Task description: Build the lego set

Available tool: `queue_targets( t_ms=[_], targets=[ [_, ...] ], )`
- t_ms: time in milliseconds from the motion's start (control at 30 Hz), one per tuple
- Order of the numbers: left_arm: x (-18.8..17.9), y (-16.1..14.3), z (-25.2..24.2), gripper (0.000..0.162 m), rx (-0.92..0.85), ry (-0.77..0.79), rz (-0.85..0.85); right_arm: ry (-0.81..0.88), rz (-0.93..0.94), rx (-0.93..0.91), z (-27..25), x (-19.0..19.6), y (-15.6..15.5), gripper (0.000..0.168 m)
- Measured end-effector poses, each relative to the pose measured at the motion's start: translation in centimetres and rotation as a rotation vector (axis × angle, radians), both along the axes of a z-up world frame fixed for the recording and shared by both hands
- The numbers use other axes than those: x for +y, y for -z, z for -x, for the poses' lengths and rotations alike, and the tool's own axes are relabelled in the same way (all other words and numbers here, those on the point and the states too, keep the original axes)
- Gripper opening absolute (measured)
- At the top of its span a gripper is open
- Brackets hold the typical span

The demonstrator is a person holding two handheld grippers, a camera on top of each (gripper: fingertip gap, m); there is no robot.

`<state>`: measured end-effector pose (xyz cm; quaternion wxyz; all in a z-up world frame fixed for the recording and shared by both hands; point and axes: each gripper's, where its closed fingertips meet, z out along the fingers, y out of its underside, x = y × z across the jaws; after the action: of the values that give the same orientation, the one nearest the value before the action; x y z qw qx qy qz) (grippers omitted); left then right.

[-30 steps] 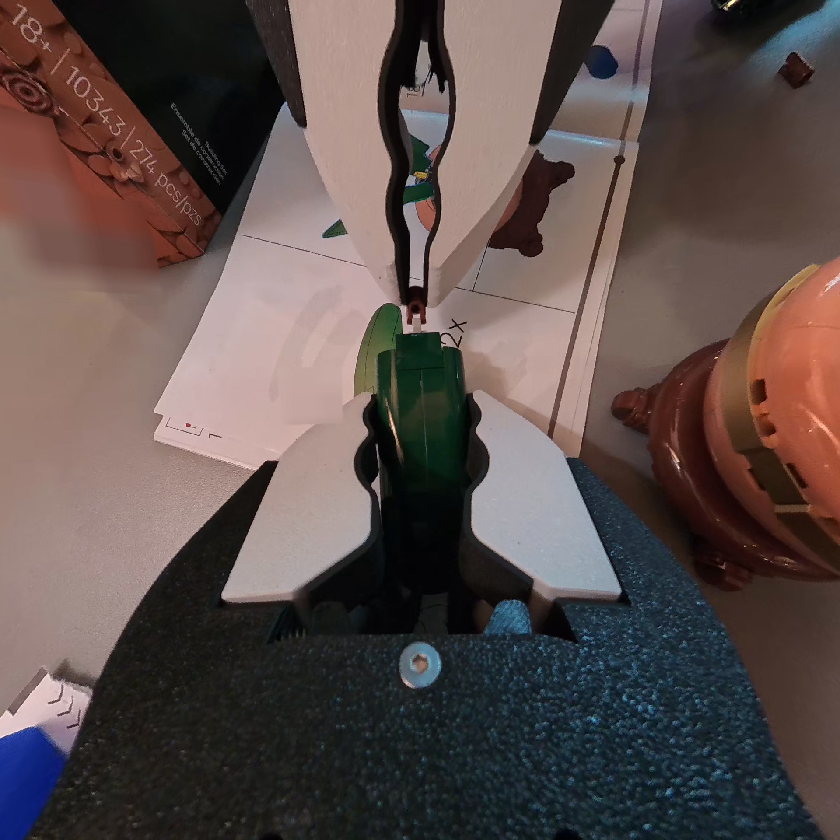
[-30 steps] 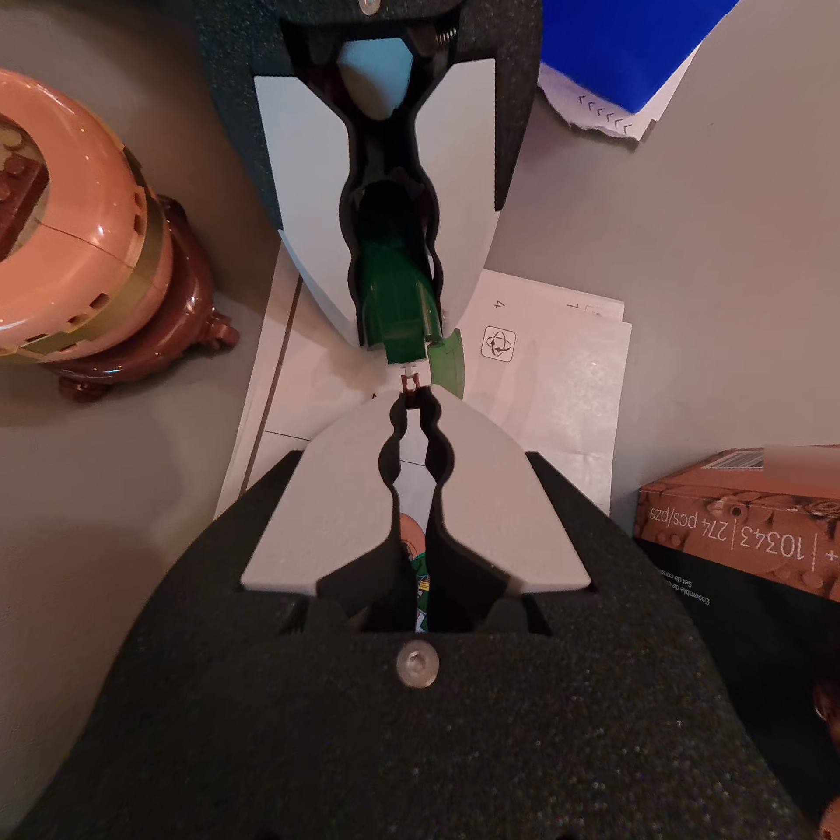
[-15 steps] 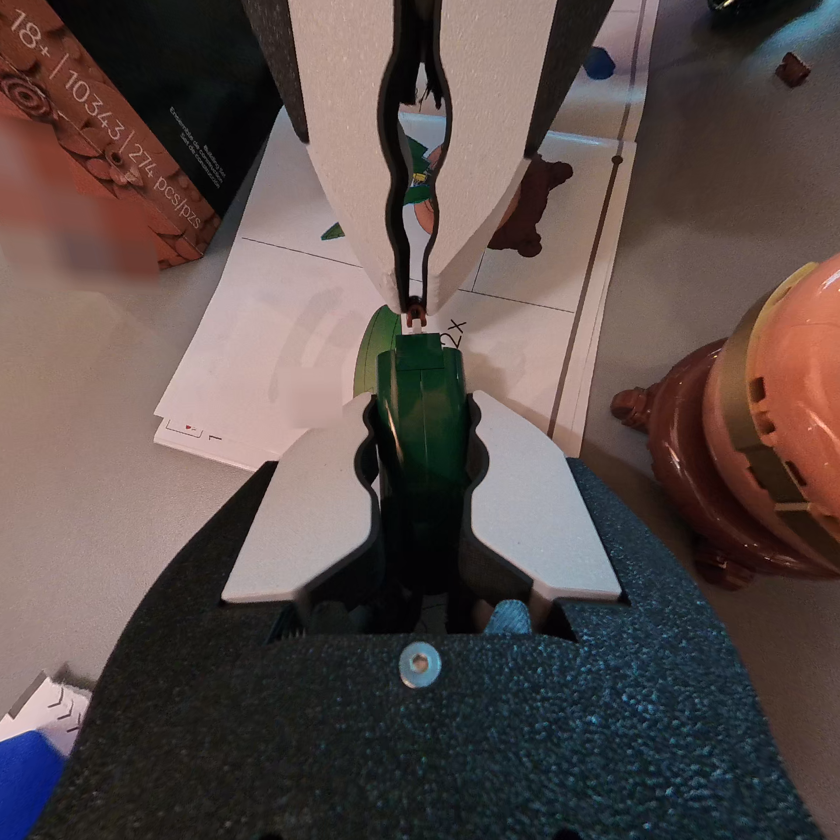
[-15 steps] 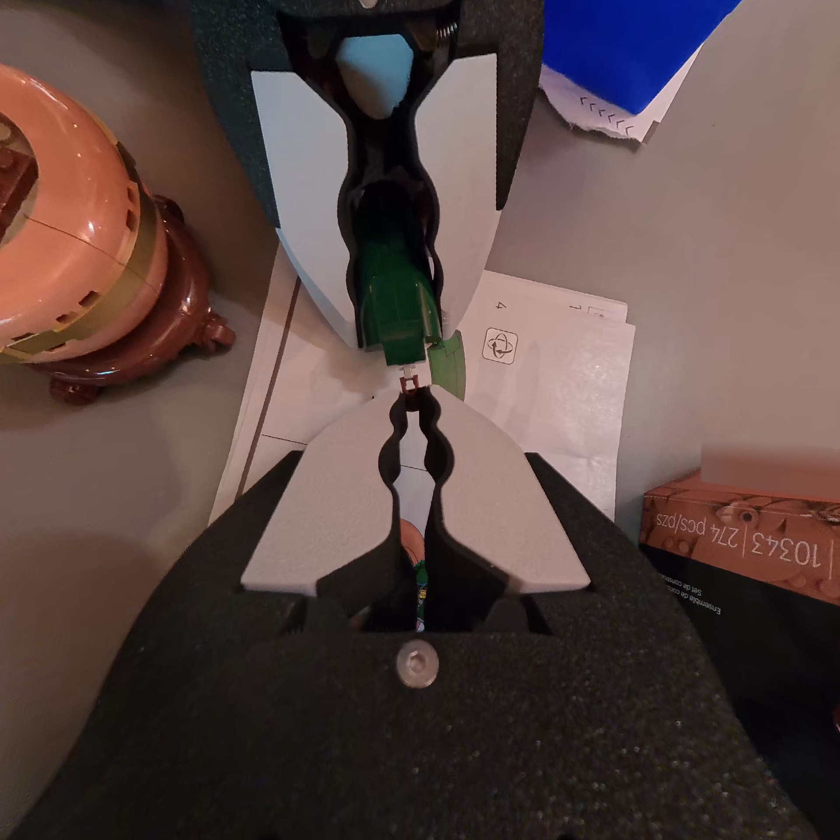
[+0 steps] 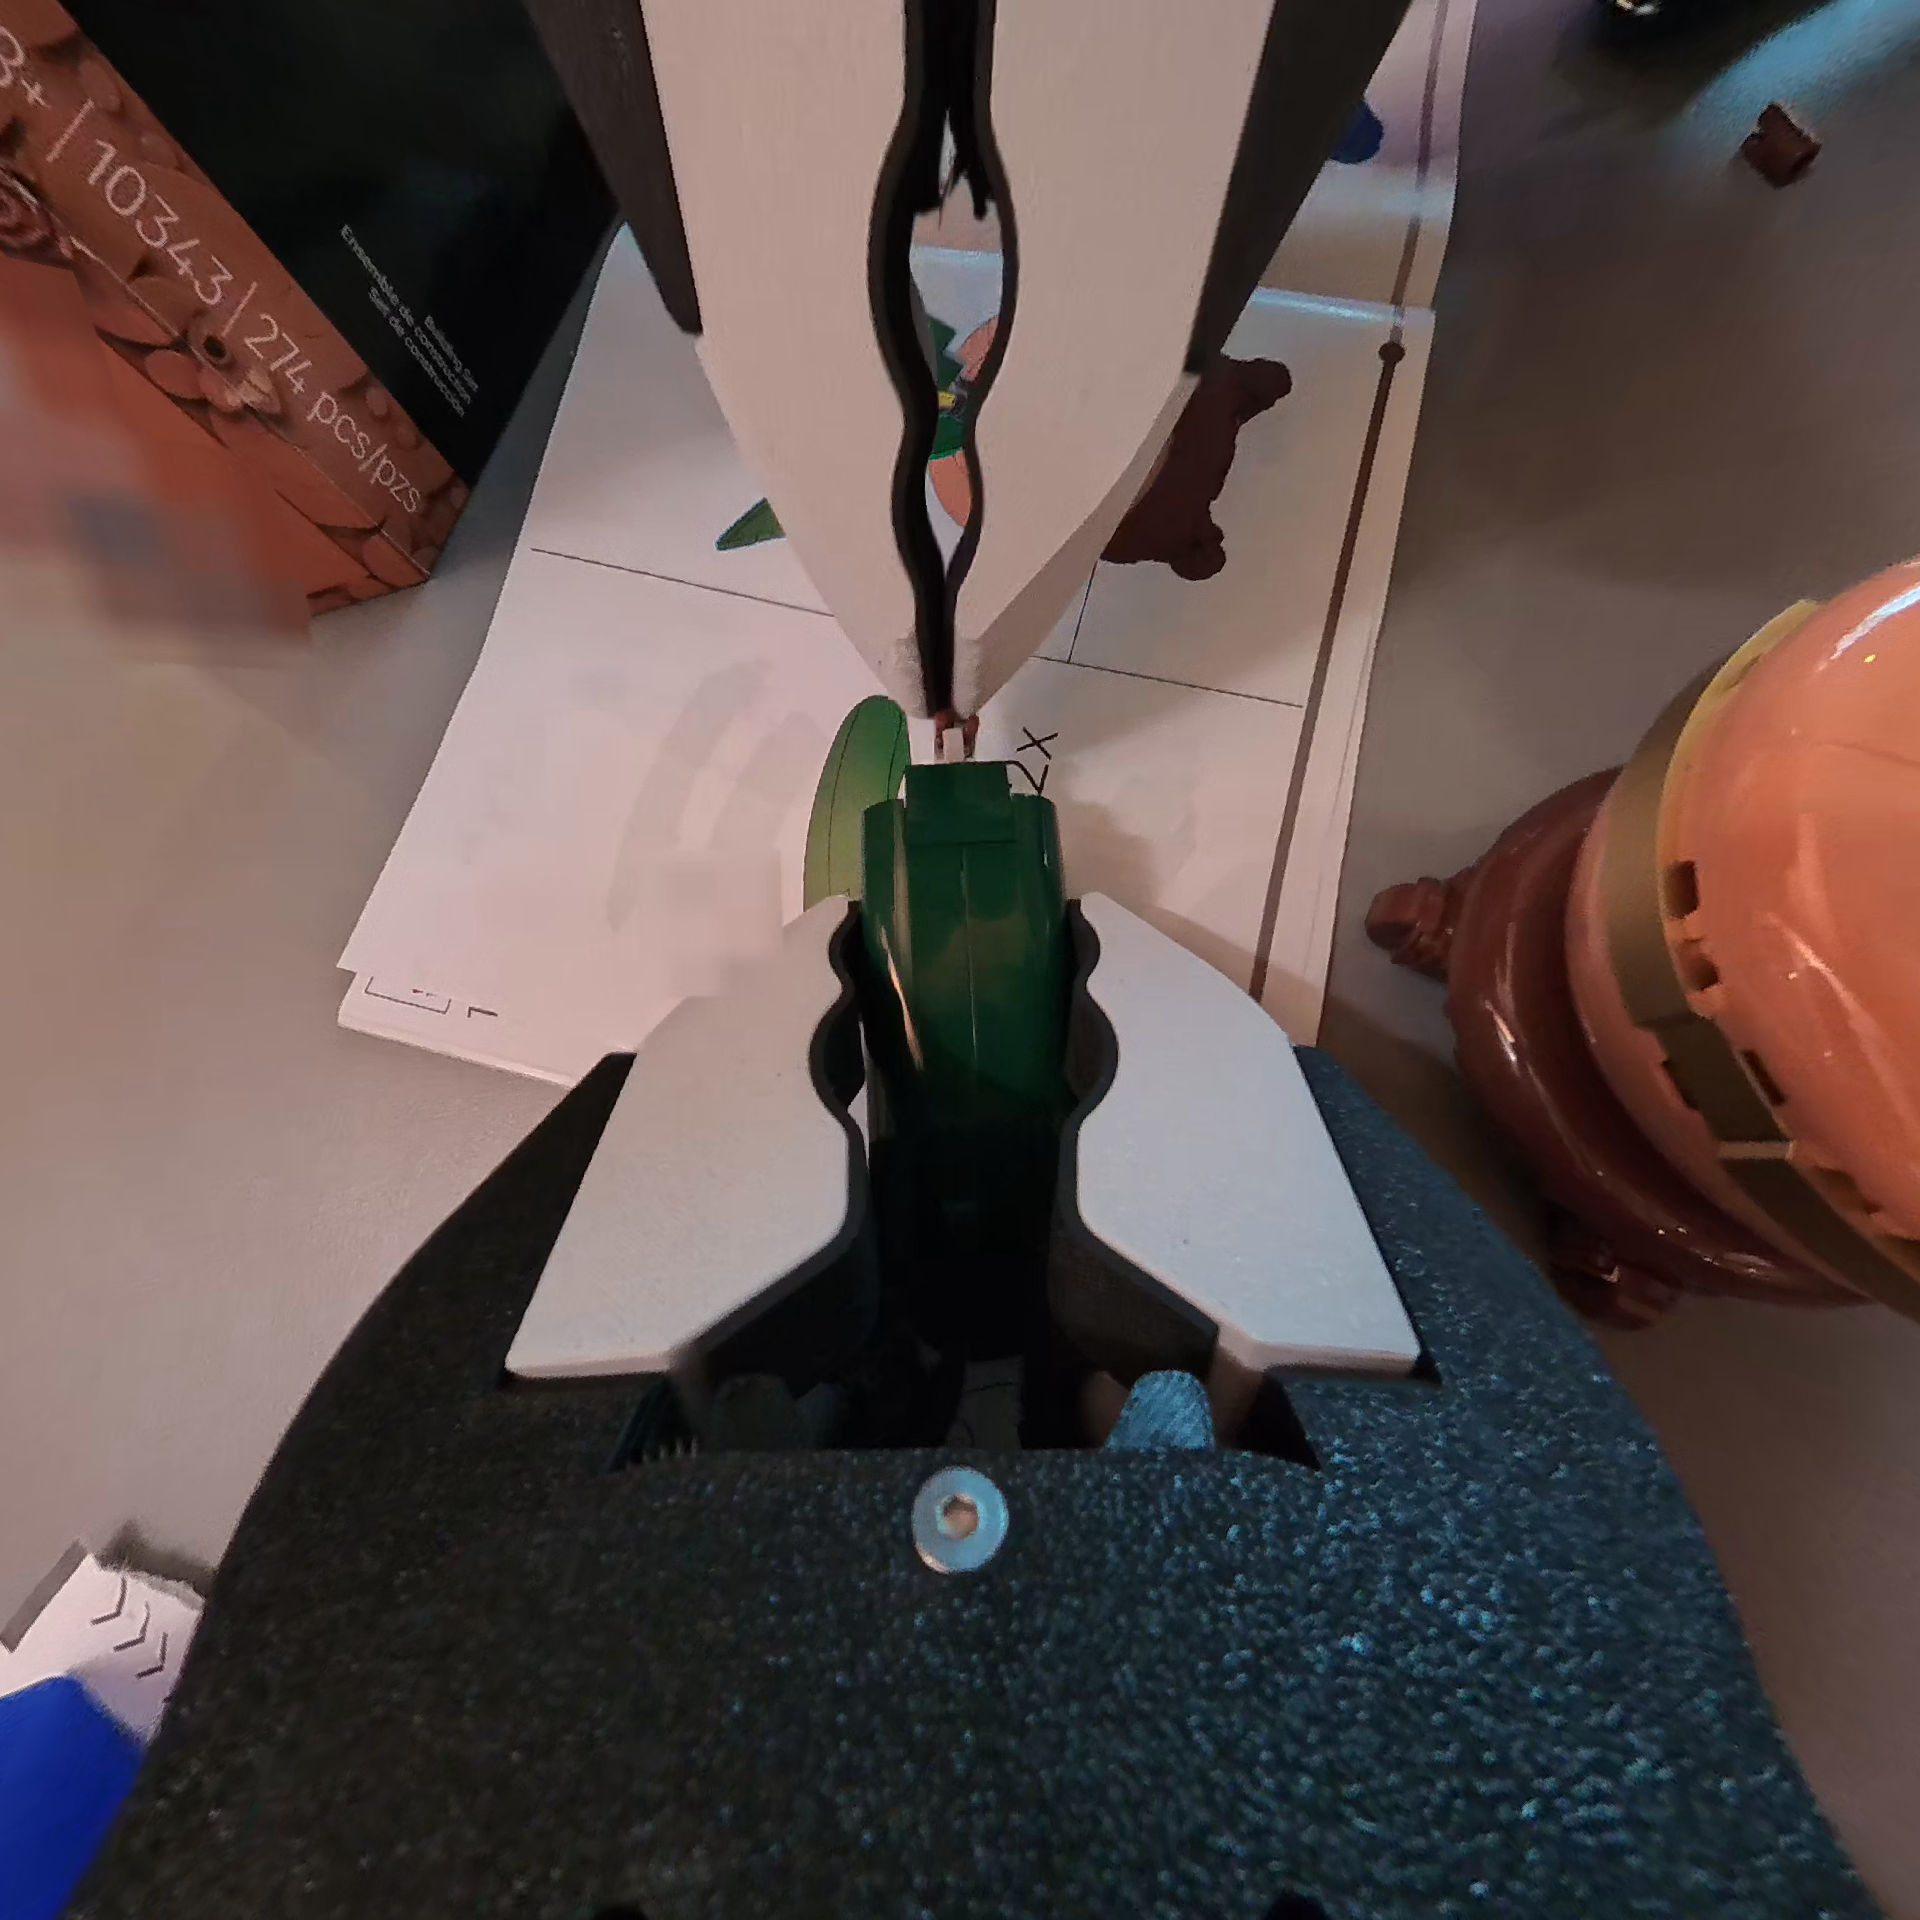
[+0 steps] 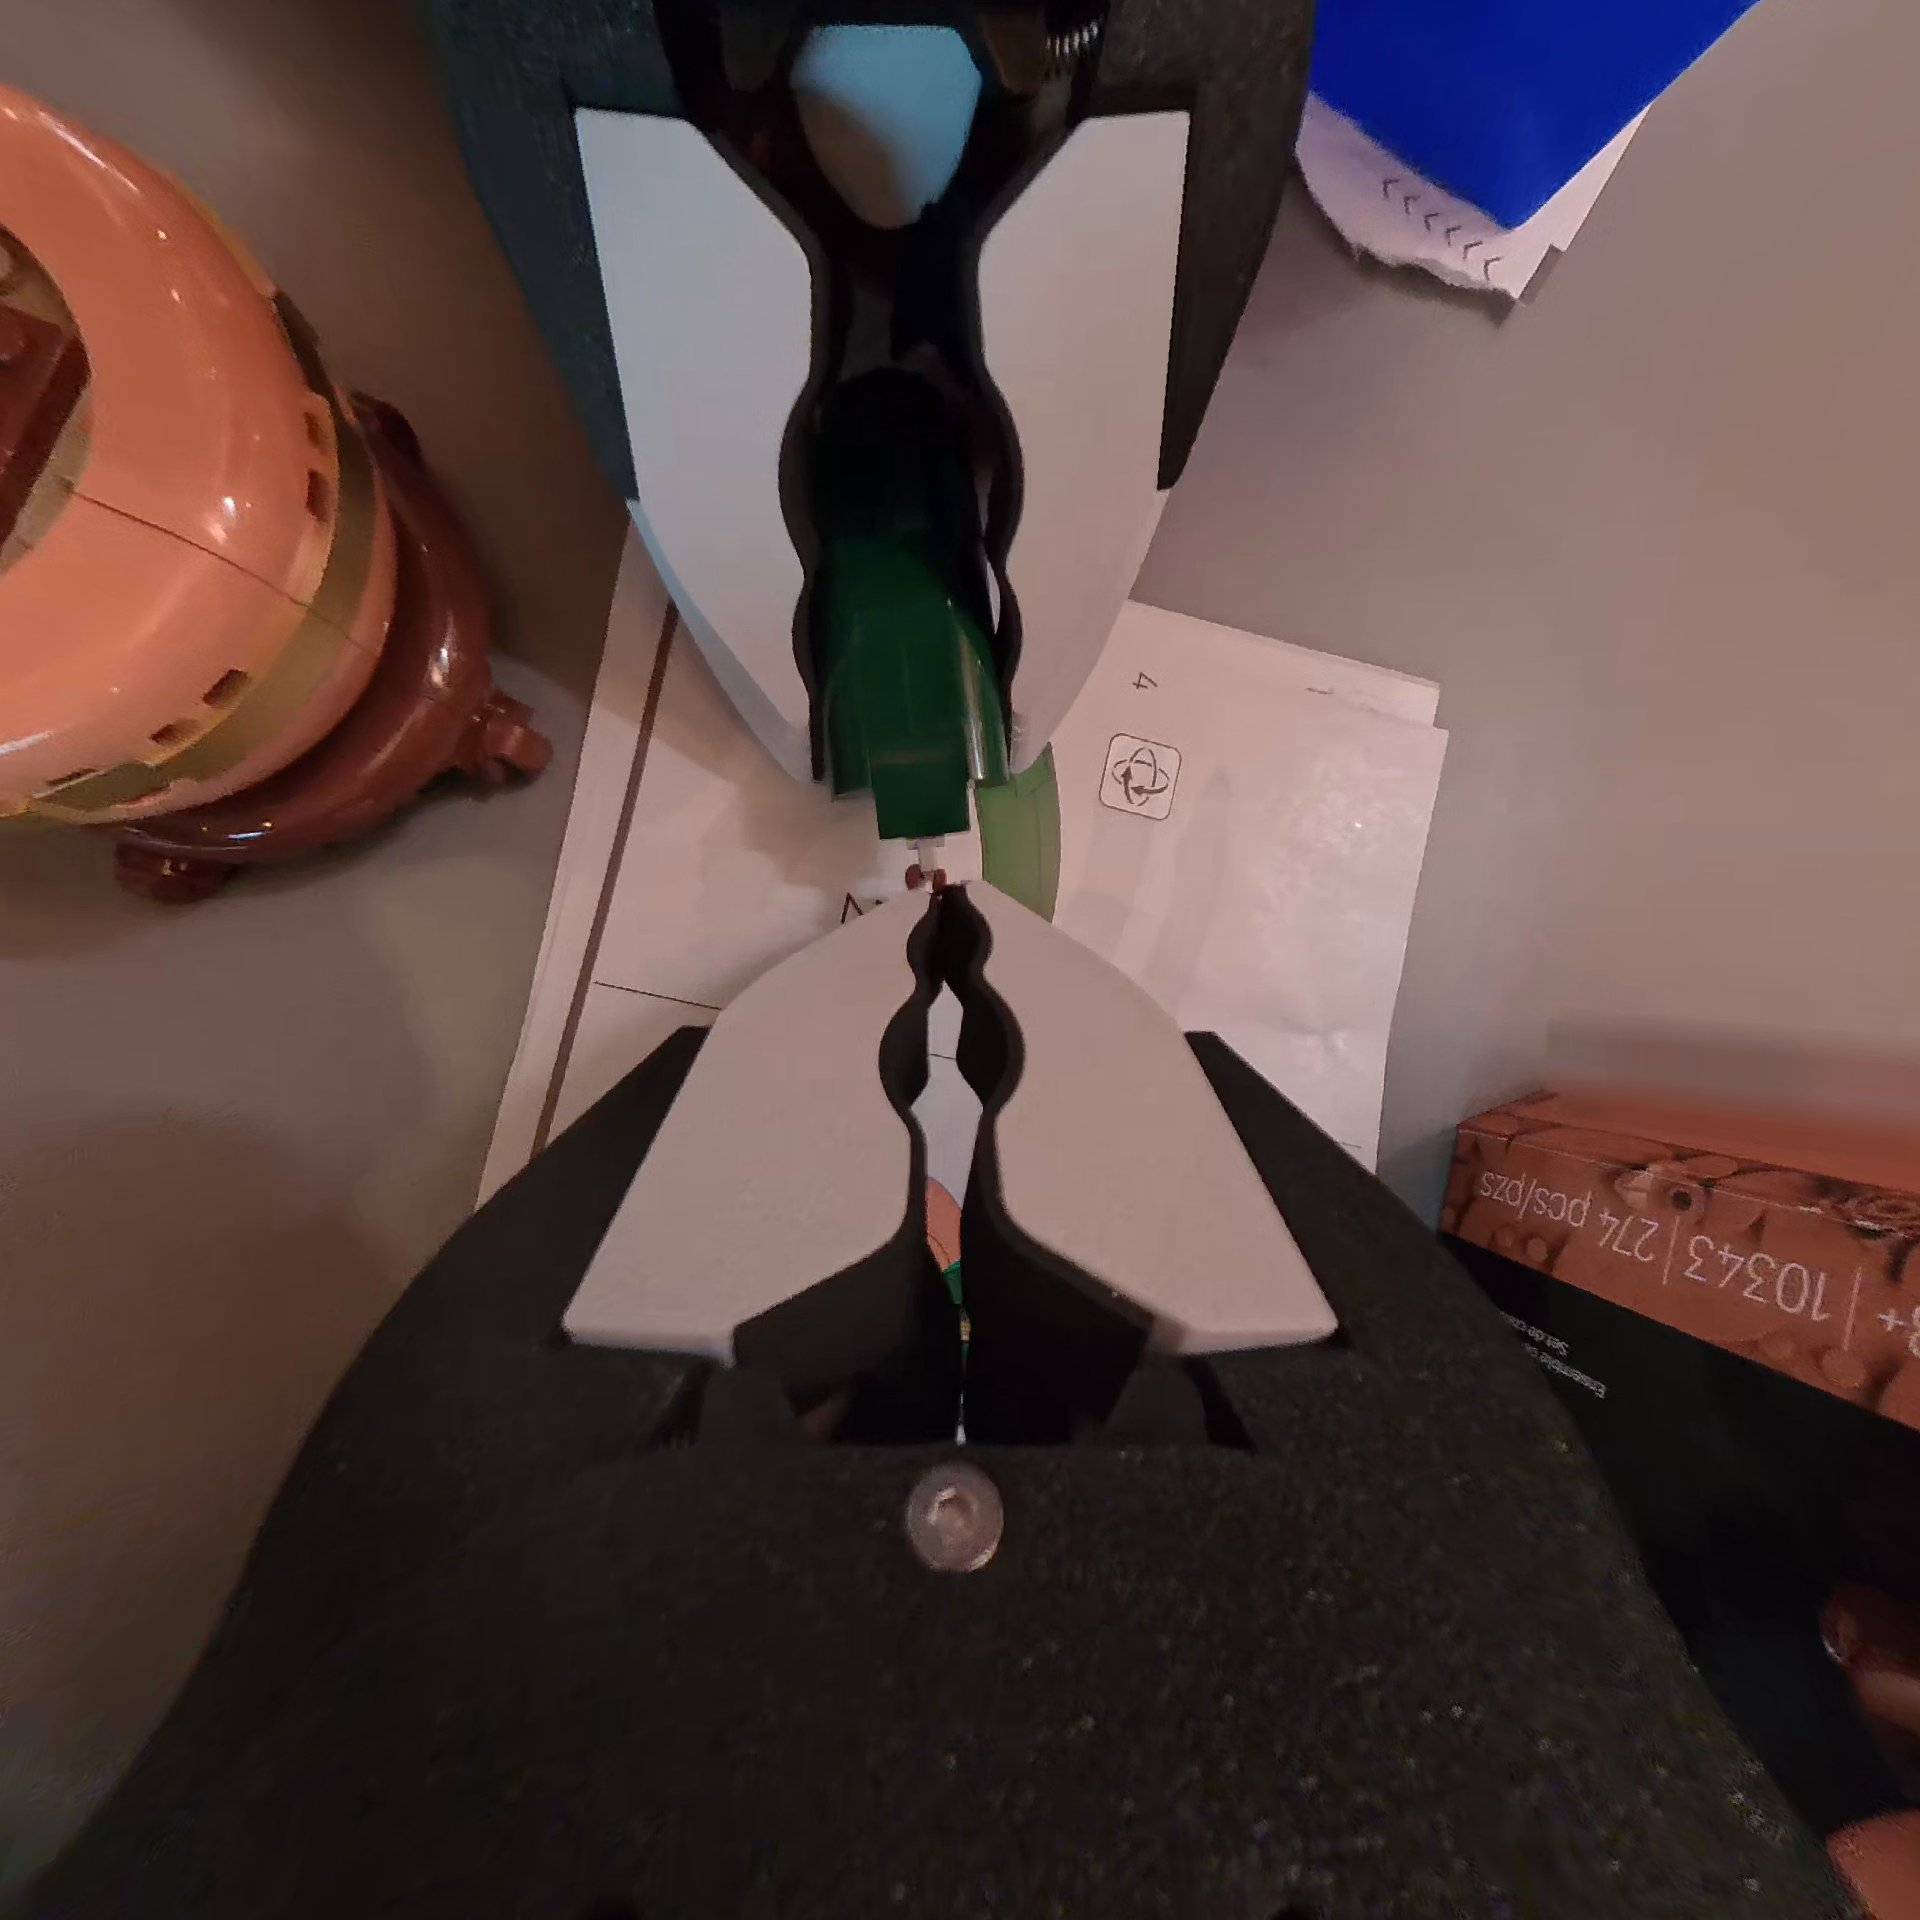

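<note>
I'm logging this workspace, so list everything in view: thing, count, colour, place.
green leaf piece: one, dark green, clamped in the left tool
small brown piece: one, reddish brown with a pale stub, pinched at the right tool's tip, close to the leaf piece's end
instruction booklet: one, white, open on the table under both tools
pot model: one, pink body on a brown base, beside the booklet
set box: one, orange-brown and black, beyond the booklet
loose brown piece: one, on the table, far corner
blue and white packet: one, at the table edge
table: one, grey
left tool: one, white fingers, black body
right tool: one, same build
</note>
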<state>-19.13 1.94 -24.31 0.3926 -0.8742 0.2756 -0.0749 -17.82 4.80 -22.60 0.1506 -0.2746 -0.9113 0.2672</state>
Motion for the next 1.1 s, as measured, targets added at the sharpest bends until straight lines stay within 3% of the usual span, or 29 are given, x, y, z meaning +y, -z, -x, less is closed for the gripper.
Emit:
queue_targets(
  t_ms=[633, 1100],
  targets=[
    [0.01, -0.01, -0.04, 0.035, 0.069, 0.017, -0.012, -0.048, -0.127, -0.023, -0.08, -0.08, -0.04, 0.0],
    [-0.09, -0.05, 0.0, 0.035, 0.01, 0.002, 0.016, -0.089, -0.076, 0.005, 0.32, -0.26, 0.17, 0.0]
  ],
)
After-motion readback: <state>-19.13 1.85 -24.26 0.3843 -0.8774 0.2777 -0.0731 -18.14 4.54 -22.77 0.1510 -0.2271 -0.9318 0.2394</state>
